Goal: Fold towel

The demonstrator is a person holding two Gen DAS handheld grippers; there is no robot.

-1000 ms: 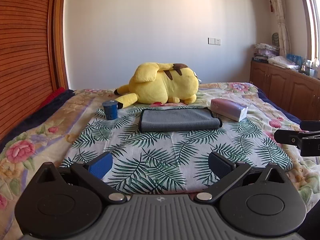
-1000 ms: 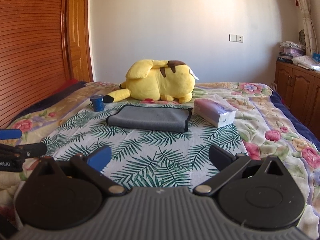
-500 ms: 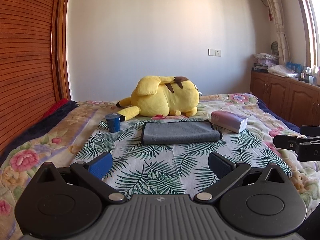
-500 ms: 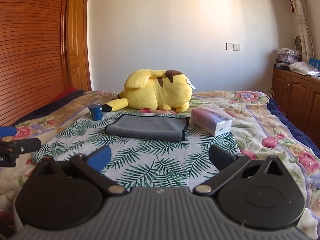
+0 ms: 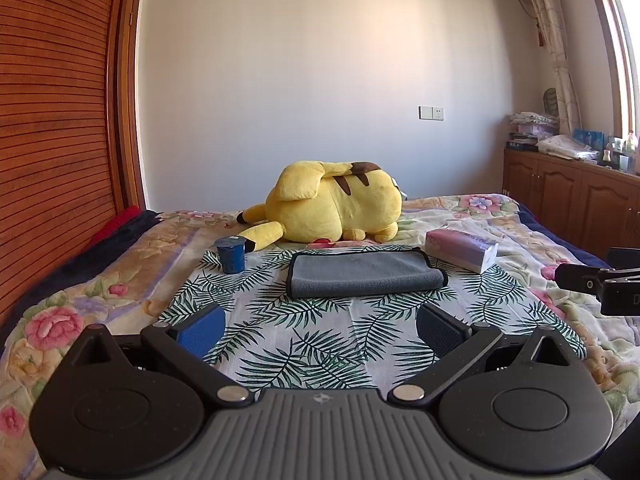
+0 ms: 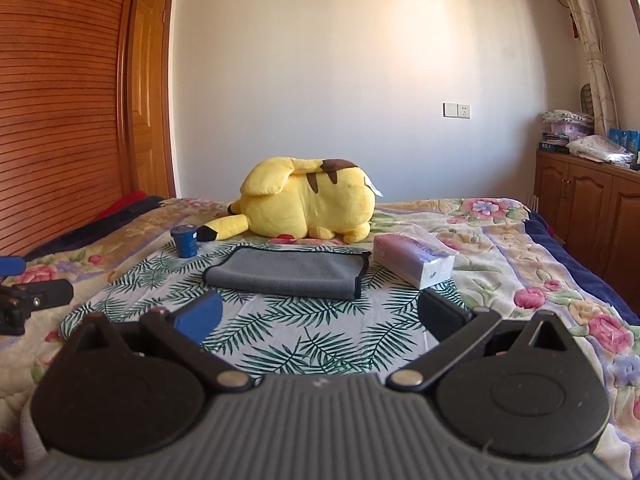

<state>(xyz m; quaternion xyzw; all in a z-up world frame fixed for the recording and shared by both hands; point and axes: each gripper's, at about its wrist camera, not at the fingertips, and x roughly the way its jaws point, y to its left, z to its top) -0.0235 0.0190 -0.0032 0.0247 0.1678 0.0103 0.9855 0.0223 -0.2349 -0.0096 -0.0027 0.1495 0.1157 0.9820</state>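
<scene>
I hold the left hand-held gripper [image 5: 320, 326] with its jaws spread wide and empty, low over the bed [image 5: 120, 276], and the right hand-held gripper [image 6: 320, 316] likewise parted and carrying nothing, so both are free to pinch cloth. Ahead of them, well apart from either, the grey towel [image 5: 364, 274] lies flat on the palm-leaf sheet [image 5: 304, 344], apparently already doubled over, judging by its thick near edge. Around it sit a blue cup [image 5: 231, 254], a tissue pack [image 5: 462, 249] and a yellow Pikachu plush [image 5: 332, 208] behind, leaving the towel's near edge open to reach.
</scene>
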